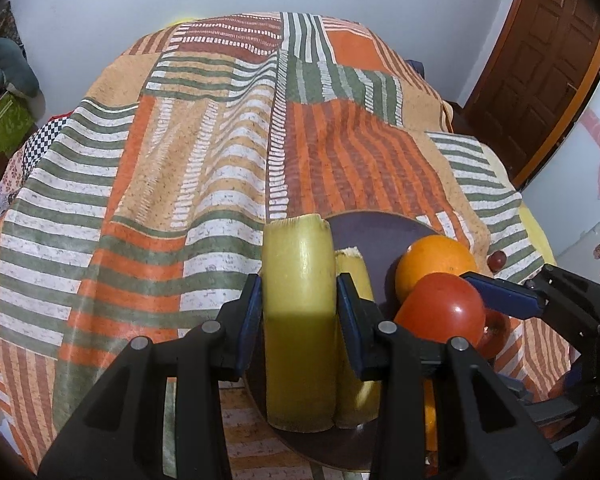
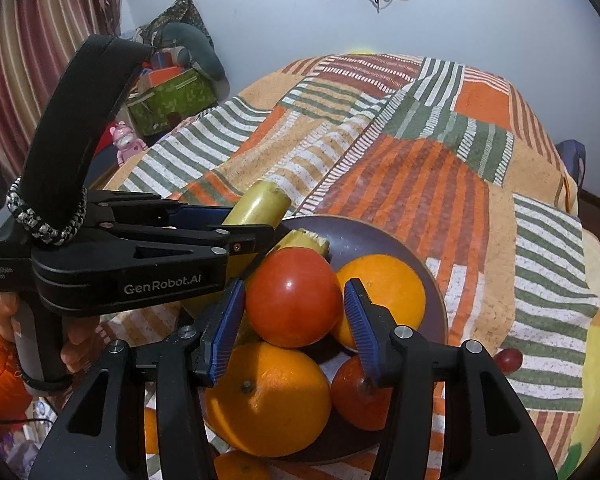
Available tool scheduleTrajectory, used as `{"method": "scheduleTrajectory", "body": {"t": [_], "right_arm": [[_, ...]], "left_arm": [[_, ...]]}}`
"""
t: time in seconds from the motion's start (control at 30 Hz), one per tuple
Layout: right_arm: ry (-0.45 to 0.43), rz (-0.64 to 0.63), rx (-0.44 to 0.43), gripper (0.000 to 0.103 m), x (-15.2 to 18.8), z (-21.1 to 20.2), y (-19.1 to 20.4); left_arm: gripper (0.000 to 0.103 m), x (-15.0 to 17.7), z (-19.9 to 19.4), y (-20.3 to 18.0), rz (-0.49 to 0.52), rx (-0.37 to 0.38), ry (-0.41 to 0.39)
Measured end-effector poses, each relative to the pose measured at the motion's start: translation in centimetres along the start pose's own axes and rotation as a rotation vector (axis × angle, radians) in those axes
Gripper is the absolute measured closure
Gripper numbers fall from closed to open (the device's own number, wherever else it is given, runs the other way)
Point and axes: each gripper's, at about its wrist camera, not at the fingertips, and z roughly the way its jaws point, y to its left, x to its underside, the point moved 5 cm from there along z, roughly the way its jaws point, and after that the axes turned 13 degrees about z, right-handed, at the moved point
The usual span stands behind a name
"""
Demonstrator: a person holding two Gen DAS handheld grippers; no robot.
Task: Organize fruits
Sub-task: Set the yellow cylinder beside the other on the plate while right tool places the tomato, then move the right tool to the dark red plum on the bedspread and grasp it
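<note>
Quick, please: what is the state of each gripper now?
Left gripper: closed on a yellow-green fruit piece.
Right gripper: around the red fruit; grip cannot be told.

a bed under a striped patchwork cover (image 1: 148, 208) carries a dark plate (image 2: 380, 236) and a grape (image 2: 509, 360).

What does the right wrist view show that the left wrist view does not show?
Only the right wrist view: a large orange at the near side of the plate, a pink toy and a striped curtain.
Only the left wrist view: a brown door.
Both: the left gripper shut on a banana piece, a second banana piece, the red tomato between the right gripper's fingers, another orange, the dark plate and the striped cloth.
</note>
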Motion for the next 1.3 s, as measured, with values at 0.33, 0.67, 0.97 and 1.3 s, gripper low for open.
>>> {"method": "scheduleTrajectory", "body": {"t": [0.33,0.67,0.97,1.3], "right_arm": [[-0.030,0.007,0.022,0.054,-0.1,-1.4,-0.6],[-0.105,0.056,0.083,0.051,-0.9,-4.9,-3.9],[-0.118,0.133,0.216,0.046,-0.1,-6.4,-9.9],[-0.041,0.167,0.287,0.047,1.7,-3.9,-13.4]], "left_arm": [[0.063,-0.2,-2.2,-0.2,0.025,-0.046,-0.035],[0.047,-0.3,-5.9,-0.9,0.028,-0.079,-0.109],[0.028,0.8,-7.9,-0.1,-0.004,-0.116,-0.143],[0.026,2.8,-6.2,1.5,-0.080,-0.100,-0.085]]}}
